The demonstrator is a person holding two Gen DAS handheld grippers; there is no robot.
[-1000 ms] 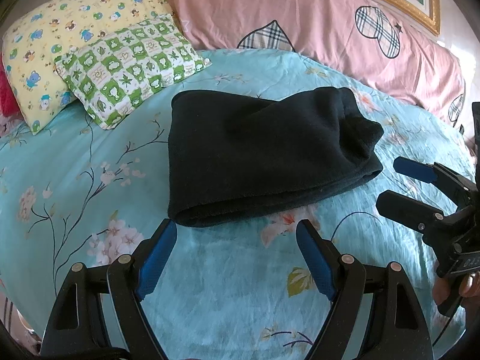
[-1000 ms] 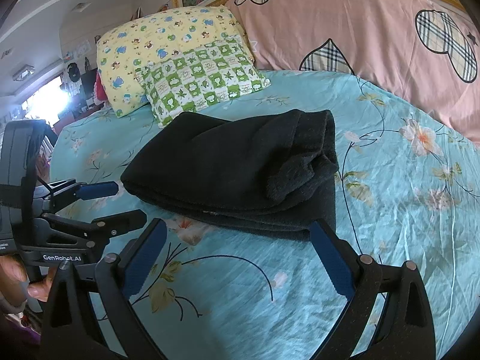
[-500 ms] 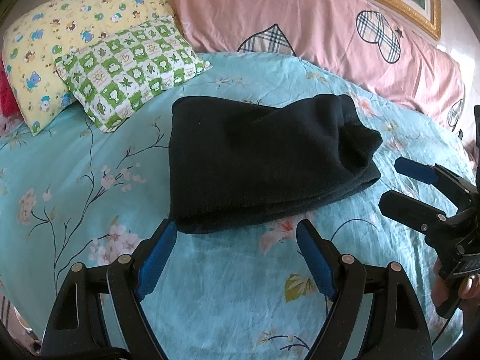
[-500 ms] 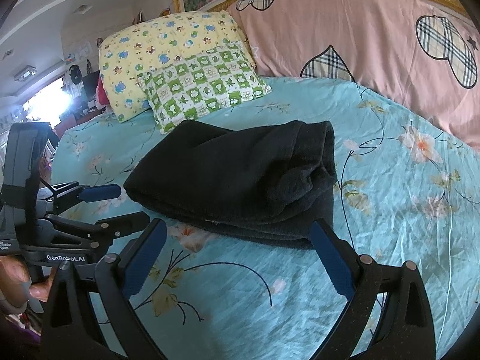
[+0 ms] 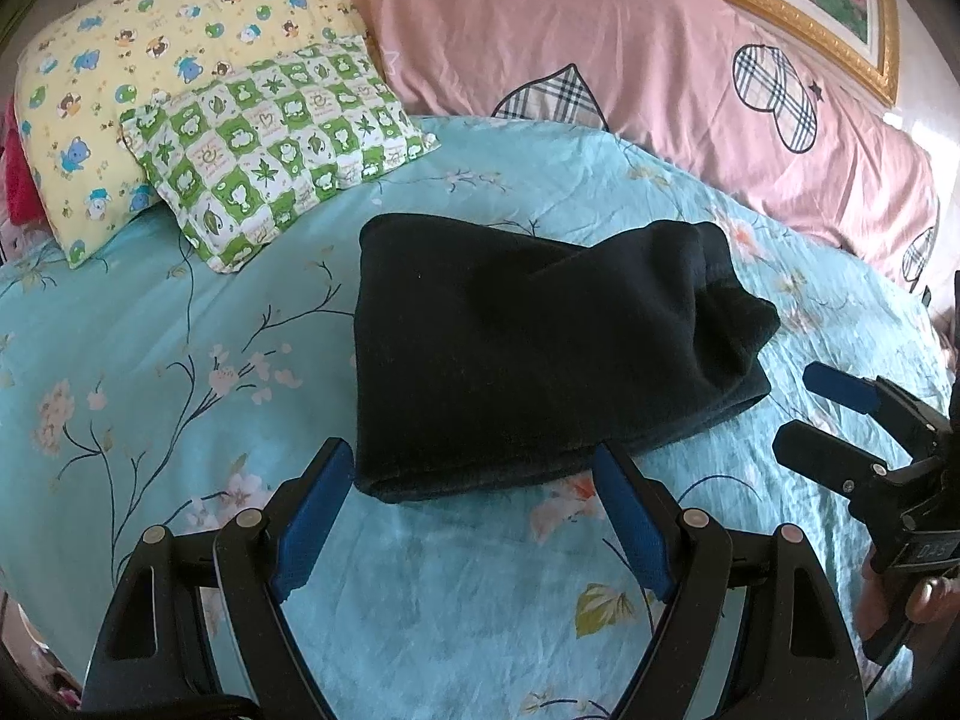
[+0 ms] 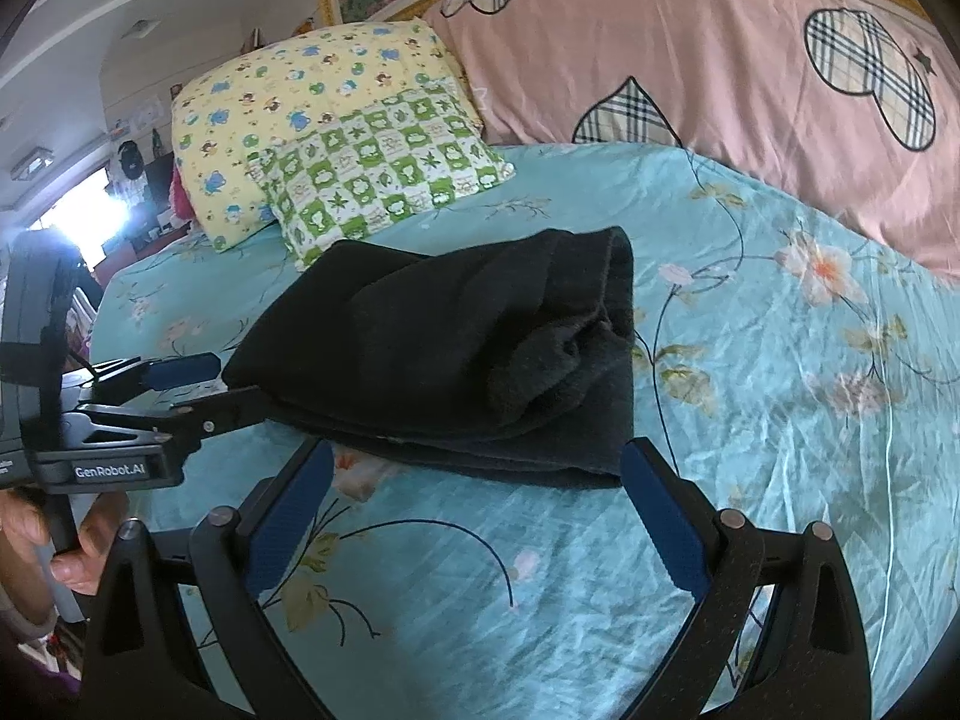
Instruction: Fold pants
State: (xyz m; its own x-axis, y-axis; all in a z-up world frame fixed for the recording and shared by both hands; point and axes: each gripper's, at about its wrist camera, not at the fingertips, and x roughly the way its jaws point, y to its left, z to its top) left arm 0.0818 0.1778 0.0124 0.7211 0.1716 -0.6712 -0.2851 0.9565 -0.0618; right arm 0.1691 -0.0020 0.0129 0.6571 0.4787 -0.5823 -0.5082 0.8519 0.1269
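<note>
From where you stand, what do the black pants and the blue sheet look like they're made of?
The pants look like thick fleece or brushed knit: matte, fuzzy, with soft rounded folds and no shine. The sheet looks like thin smooth woven cotton or a blend: it has fine sharp creases, a slight sheen and a printed flower pattern. Neither fibre is certain by sight.

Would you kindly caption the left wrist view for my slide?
Open left tool at the near edge of folded black pants on a floral bedsheet.
</note>
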